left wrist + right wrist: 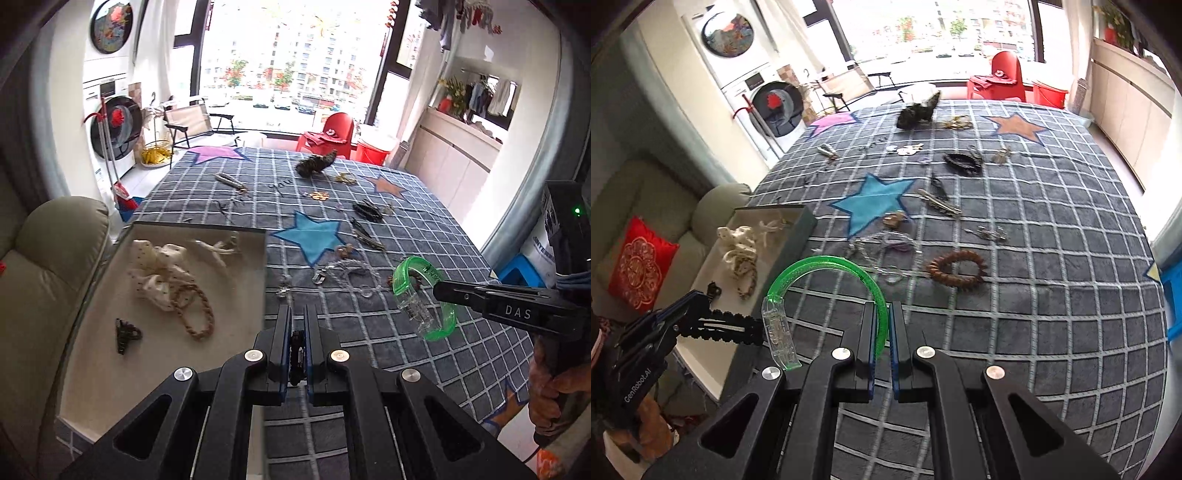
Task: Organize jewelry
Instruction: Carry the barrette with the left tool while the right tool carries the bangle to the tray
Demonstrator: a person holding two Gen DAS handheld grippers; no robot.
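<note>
My right gripper (881, 325) is clamped on the thin band of the green bangle (827, 291), which arches up and left from the jaws, its clear clasp block hanging near the tip of my left gripper (295, 325). From the left view the bangle (421, 295) hangs off the table, above the checked cloth (406, 332), right of the tray (92, 314). My left gripper is pinched narrow on a black toothed hair clip (727, 326), which juts right from its fingers, just beside the clasp.

The tray lies at the near left edge of the cloth and already holds a dotted scrunchie (159, 273), a braided cord loop (195, 314), a pale cord (218, 249) and a small black claw clip (125, 334).

I judge both pieces are bound for the tray. To do it well, I should keep the two grippers from tangling: carry the clip in first, to a bare patch near the claw clip, then bring the bangle left over the tray wall, lifting enough that the hanging clasp block clears the rim. The grip is on a narrow curved band, so it may swing; I'd move slowly and lower it until it touches the floor of the tray before opening.

Farther out on the cloth wait a wooden bead bracelet (956, 271), a clear chain heap (882, 251), slim clips (940, 203), a black comb clip (962, 162) and a dark feathery piece (918, 109).
</note>
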